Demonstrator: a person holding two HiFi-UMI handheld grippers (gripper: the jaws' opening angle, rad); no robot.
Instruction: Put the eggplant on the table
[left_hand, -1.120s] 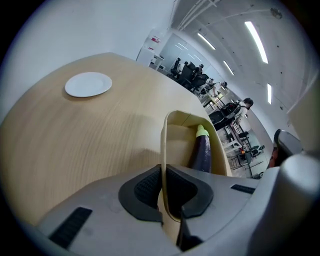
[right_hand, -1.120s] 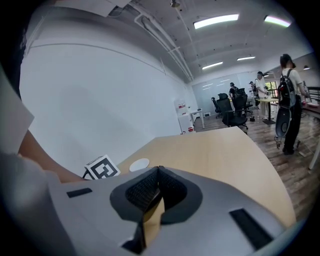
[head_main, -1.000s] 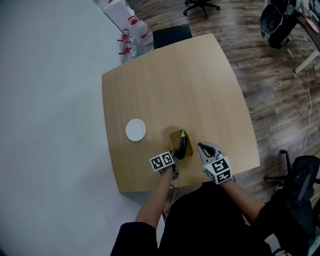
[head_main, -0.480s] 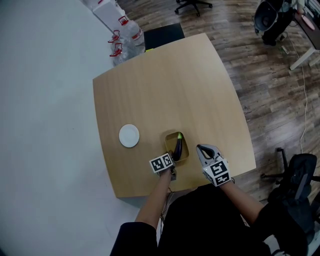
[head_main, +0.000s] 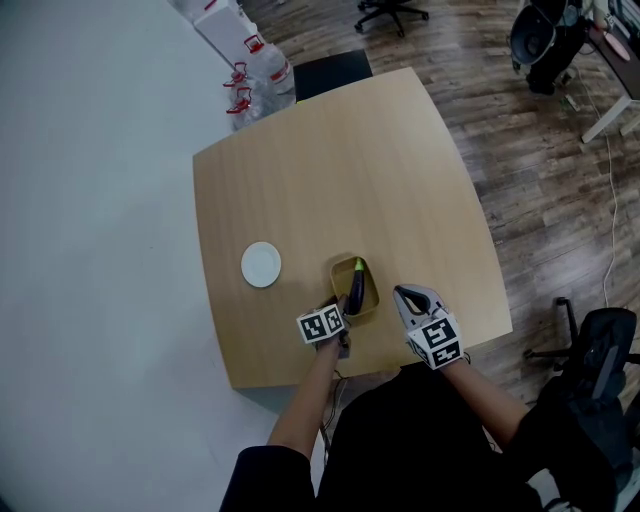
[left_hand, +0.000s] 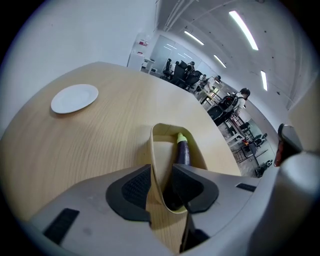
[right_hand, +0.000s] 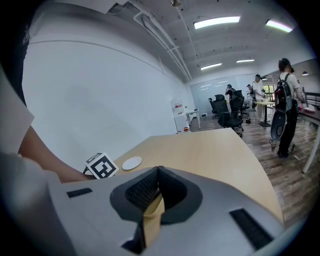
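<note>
A dark purple eggplant (head_main: 357, 282) with a green stem end lies in a tan oval bowl (head_main: 368, 304) near the table's front edge. In the left gripper view the eggplant (left_hand: 182, 151) lies along the bowl's right inner wall. My left gripper (head_main: 340, 308) is at the bowl's near left rim, and its jaws (left_hand: 161, 185) are shut on that rim (left_hand: 155, 165), one pad inside and one outside. My right gripper (head_main: 400, 293) hovers just right of the bowl, and its jaws (right_hand: 159, 172) are shut with nothing between them.
A small white plate (head_main: 261, 265) lies left of the bowl on the wooden table (head_main: 340, 170). Water bottles (head_main: 262, 77) and a black chair (head_main: 333, 68) stand beyond the far edge. People and office chairs show far off in the gripper views.
The head view has shifted a little. Both grippers, the bowl and the eggplant stay where they were relative to the plate.
</note>
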